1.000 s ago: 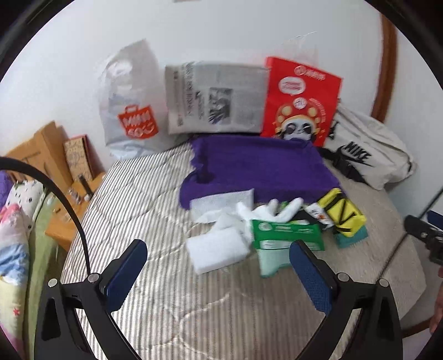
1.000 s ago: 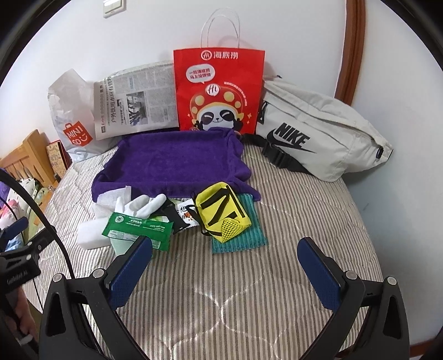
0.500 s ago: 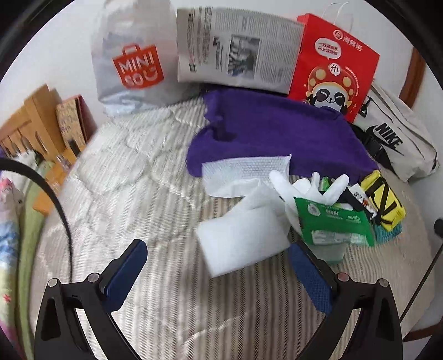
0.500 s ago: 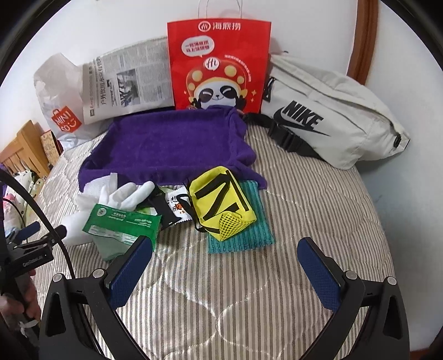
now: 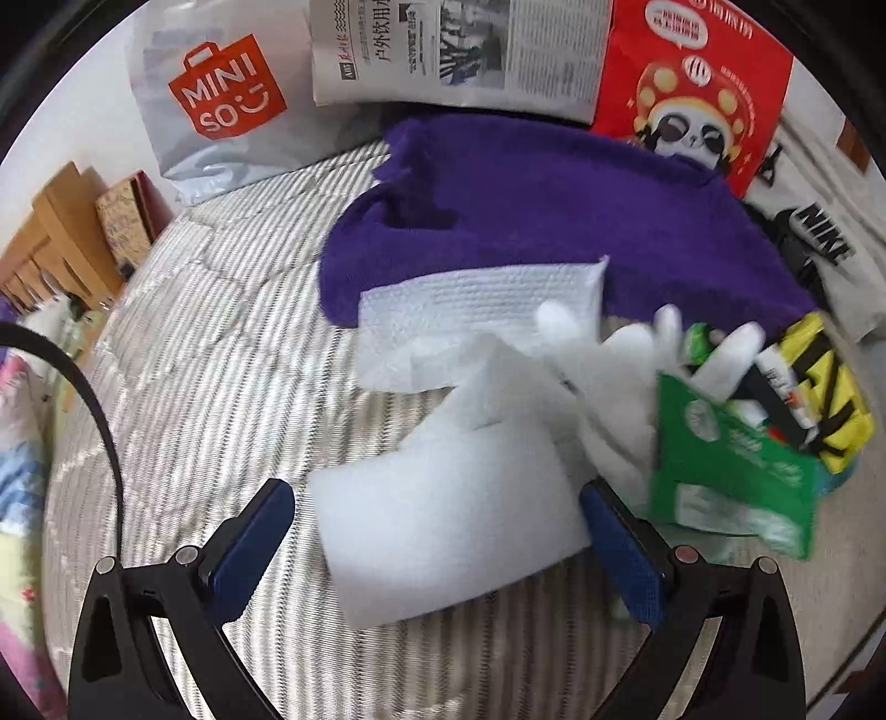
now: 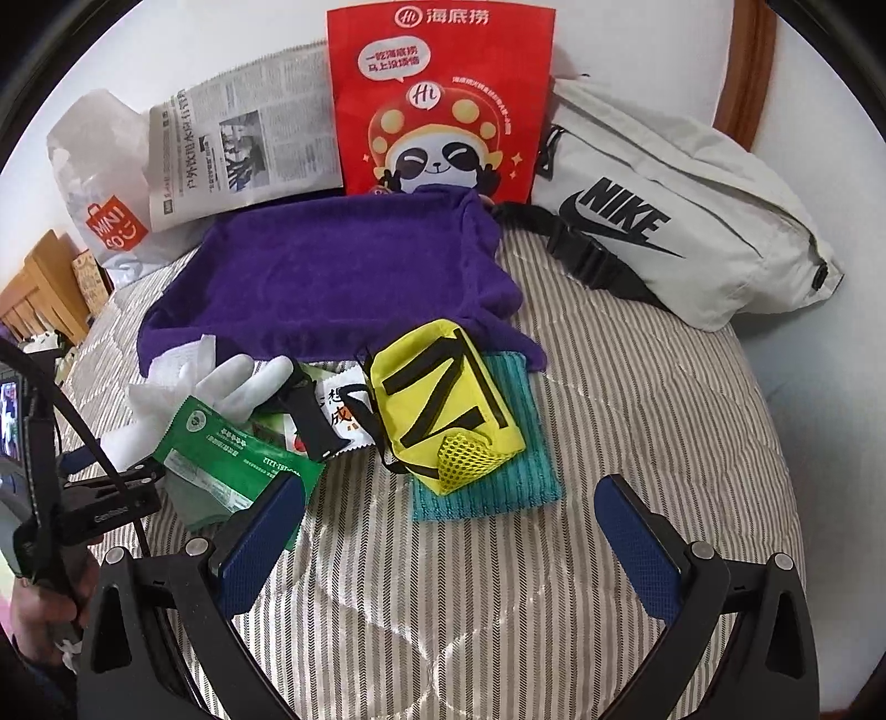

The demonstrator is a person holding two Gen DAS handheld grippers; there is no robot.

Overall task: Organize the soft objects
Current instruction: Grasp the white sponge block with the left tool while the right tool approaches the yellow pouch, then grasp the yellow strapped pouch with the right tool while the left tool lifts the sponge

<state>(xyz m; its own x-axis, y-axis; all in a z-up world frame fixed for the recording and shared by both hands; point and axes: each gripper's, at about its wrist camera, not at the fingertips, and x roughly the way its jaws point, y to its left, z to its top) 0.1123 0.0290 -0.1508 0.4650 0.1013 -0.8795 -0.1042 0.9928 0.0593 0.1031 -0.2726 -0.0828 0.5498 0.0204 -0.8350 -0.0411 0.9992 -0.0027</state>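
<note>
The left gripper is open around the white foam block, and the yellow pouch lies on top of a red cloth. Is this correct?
Not quite. The yellow pouch lies on a teal cloth, not a red one; the right wrist view shows this. The rest holds: in the left wrist view, the left gripper has its jaws open on either side of the white foam block.

Count on the bed (image 6: 637, 387):
- 1 purple towel (image 6: 343, 277)
- 1 teal cloth (image 6: 498, 476)
- 1 yellow pouch (image 6: 443, 399)
- 1 white glove (image 6: 243, 382)
- 1 white foam block (image 5: 448, 515)
- 1 white paper towel sheet (image 5: 482, 304)
- 1 green wipes pack (image 6: 232, 454)
- 1 snack packet (image 6: 343, 415)
- 1 grey Nike bag (image 6: 681, 232)
- 1 red panda paper bag (image 6: 437, 99)
- 1 Miniso plastic bag (image 5: 221, 105)
- 1 newspaper (image 5: 459, 50)

Grippers: 2, left gripper (image 5: 443, 548) and right gripper (image 6: 451, 534), 2 blue fingers (image 6: 260, 537) each.
</note>
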